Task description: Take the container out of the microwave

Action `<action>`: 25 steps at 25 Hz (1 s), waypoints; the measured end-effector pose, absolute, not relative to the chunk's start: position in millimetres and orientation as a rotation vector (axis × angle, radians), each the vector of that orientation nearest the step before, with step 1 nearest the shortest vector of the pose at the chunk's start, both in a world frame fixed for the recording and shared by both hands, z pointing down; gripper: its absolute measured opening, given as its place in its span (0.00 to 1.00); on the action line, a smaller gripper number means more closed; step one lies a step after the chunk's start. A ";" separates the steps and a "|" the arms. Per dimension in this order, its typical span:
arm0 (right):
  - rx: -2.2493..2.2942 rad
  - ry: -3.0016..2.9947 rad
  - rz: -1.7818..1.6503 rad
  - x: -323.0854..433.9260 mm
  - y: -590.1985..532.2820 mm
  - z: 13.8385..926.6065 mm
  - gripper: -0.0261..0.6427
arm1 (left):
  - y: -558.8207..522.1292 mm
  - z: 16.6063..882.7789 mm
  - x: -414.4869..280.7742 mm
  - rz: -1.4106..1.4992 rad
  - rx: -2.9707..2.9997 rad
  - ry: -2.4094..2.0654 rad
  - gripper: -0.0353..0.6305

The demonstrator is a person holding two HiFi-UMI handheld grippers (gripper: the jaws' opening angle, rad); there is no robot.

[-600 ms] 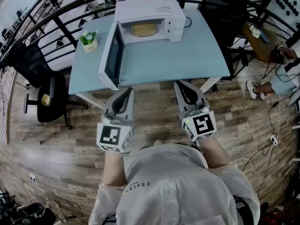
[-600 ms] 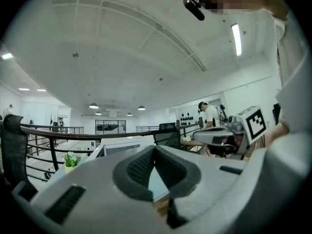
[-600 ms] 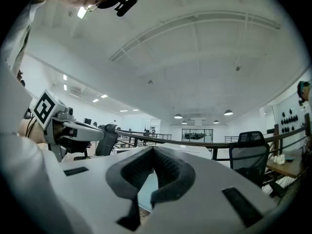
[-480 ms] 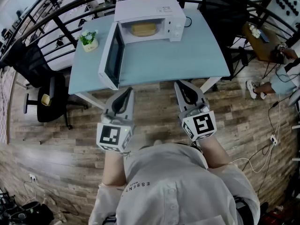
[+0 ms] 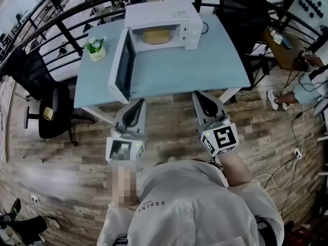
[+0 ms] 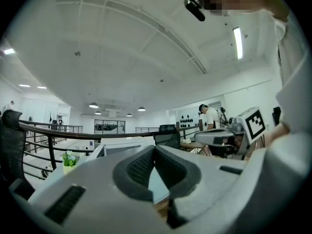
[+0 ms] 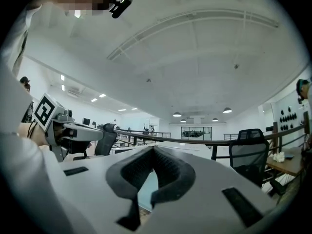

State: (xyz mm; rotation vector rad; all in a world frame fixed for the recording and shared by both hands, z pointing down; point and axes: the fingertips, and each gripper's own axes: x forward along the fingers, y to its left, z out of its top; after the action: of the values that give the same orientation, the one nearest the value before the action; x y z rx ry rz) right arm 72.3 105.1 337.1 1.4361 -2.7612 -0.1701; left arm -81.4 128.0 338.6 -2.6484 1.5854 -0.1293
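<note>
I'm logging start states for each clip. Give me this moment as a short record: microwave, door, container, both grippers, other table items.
microwave: on the light-blue table, far side
door: swung open to the left
container: yellowish, inside the microwave, untouched
left gripper: shut, empty, just short of the table's near edge
right gripper: shut, empty, just short of that edge too
potted plant: on the table, left of the microwave

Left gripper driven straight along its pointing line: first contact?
Likely the open microwave door, which reaches the table's front edge ahead of the left gripper; depth unclear.
</note>
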 end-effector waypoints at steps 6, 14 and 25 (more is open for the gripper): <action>1.293 -2.613 -0.162 66.4 93.4 362.4 0.08 | 124.0 346.9 -86.3 -0.130 -2.679 1.583 0.06; 1.191 -2.499 -0.218 63.3 64.8 373.6 0.36 | 111.4 355.6 -90.0 -0.173 -2.700 1.597 0.06; 1.119 -2.539 -0.208 55.0 -7.6 384.4 0.36 | 50.6 361.1 -89.9 -0.223 -2.657 1.654 0.06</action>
State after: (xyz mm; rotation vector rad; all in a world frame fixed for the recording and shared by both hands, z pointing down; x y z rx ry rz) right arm 55.0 -7.6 384.4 1.1191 -2.5394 -0.2081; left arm -89.9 50.6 361.1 -2.6571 1.6543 -0.2233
